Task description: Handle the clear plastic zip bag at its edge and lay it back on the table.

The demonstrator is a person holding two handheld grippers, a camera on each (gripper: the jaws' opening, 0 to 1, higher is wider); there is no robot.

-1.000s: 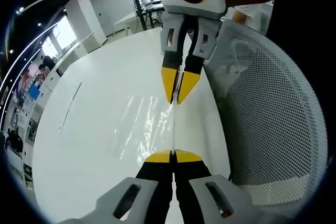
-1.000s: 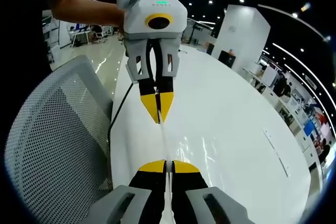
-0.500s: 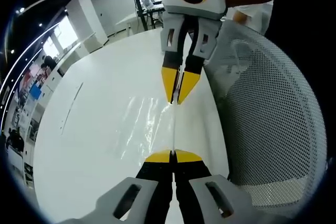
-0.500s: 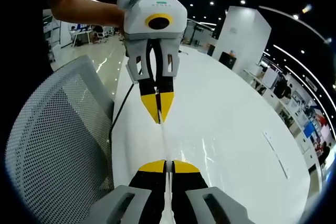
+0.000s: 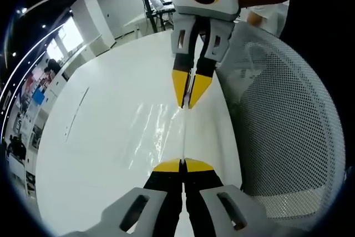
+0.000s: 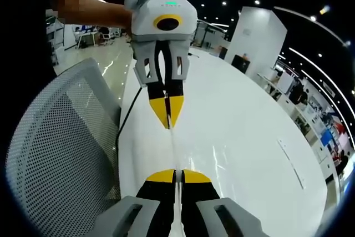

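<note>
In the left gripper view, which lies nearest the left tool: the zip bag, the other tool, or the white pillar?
1. Zip bag, gripped in the left tool.
2. Right tool, straight ahead, gripping the bag's far edge.
3. White pillar, far back, upper left.

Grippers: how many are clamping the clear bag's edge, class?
2. The left gripper pinches one end of the clear bag's edge; the right gripper pinches the other end, opposite.

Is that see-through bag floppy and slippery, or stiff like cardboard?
Probably floppy: the clear zip bag shows wrinkles and shiny creases where it drapes on the white table. Its edge looks straight only where the left gripper and right gripper pinch it between them. It's likely very light, and its glossy film may be slippery.
</note>
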